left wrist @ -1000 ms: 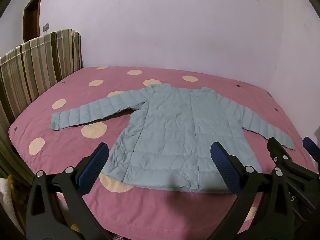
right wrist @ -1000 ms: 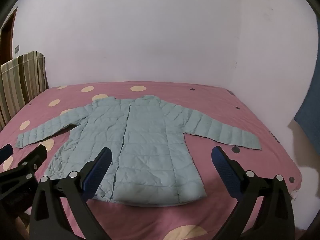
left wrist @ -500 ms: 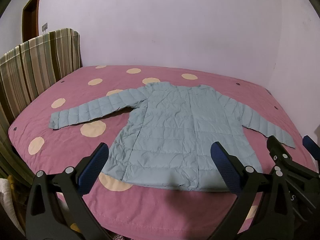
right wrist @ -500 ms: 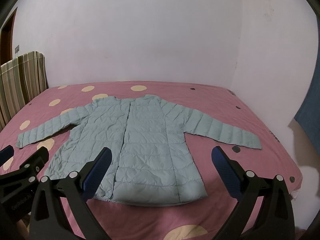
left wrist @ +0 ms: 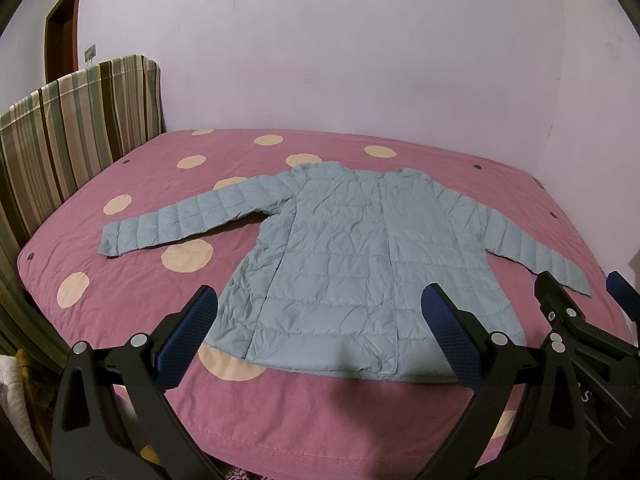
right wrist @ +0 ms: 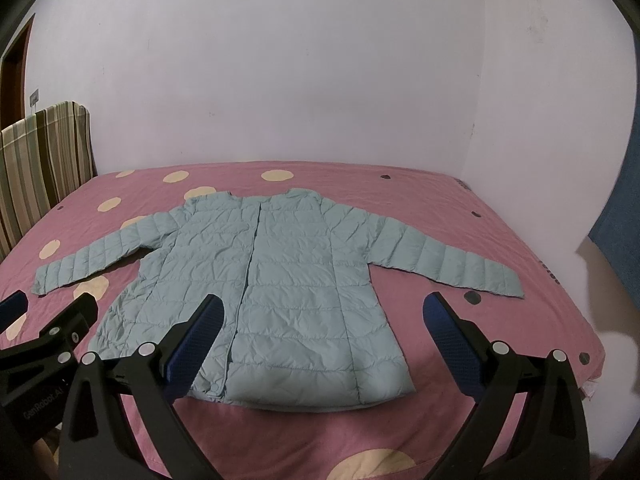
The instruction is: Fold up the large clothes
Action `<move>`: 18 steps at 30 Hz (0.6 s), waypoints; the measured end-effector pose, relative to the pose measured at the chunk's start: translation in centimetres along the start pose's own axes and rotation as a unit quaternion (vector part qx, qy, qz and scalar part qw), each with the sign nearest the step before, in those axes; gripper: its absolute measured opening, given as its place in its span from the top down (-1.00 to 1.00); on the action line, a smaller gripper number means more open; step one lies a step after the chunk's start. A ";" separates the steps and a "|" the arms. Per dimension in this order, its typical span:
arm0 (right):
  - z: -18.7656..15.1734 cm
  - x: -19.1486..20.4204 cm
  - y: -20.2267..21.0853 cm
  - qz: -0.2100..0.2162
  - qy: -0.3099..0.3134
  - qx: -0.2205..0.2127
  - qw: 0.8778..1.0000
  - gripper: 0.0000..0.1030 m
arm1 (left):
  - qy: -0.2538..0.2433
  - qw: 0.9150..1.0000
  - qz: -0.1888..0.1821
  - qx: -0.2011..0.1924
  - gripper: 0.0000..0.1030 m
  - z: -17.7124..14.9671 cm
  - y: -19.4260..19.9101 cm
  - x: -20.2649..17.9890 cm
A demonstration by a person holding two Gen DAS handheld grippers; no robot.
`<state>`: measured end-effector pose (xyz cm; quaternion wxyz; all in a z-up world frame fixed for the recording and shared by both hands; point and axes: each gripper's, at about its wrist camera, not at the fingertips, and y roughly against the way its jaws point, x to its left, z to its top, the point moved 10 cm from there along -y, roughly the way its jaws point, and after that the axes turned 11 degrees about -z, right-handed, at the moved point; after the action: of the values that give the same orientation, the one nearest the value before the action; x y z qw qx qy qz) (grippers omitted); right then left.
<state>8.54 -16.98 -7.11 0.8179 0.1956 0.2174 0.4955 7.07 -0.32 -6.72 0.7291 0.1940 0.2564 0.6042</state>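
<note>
At the left side of the bed [left wrist: 360, 420] stands a striped headboard [left wrist: 80, 128], with a brown door [left wrist: 60, 28] on the wall behind it. The bed wears a pink cover with cream dots, and its far edge meets the pale wall.

The light blue quilted jacket [left wrist: 352, 264] lies flat and face up in the middle of the bed, collar toward the far edge and hem toward the near edge. Its left sleeve [left wrist: 180, 220] stretches out toward the headboard side, the cuff resting just beside a cream dot. Its other sleeve [right wrist: 448, 260] reaches toward the bed's right edge, the cuff close to a small dark spot on the cover. The front closure runs straight from collar to hem.

The left gripper [left wrist: 320, 332] hangs above the near edge of the bed, jaws spread wide with nothing between them, the blue pads [left wrist: 188, 332] framing the jacket's hem. The right gripper [right wrist: 320, 336] is just beside it on the right, likewise wide apart and empty, apart from the fabric. Each gripper shows at the edge of the other's view.

At the far right, a blue cloth [right wrist: 624, 232] hangs by the wall.
</note>
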 end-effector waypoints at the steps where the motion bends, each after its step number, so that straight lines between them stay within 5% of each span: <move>1: 0.0 -0.1 -0.1 0.000 0.000 -0.001 1.000 -0.93 | 0.000 1.000 0.000 0.000 -0.96 0.0 0.1 0.0; 18: -0.1 -0.1 -0.1 0.001 0.000 0.001 1.000 -0.93 | 0.000 1.000 0.000 0.001 -0.96 0.1 -0.3 0.1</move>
<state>8.52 -17.05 -7.23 0.8175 0.1963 0.2177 0.4958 7.40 -0.24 -6.84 0.7292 0.1945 0.2569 0.6037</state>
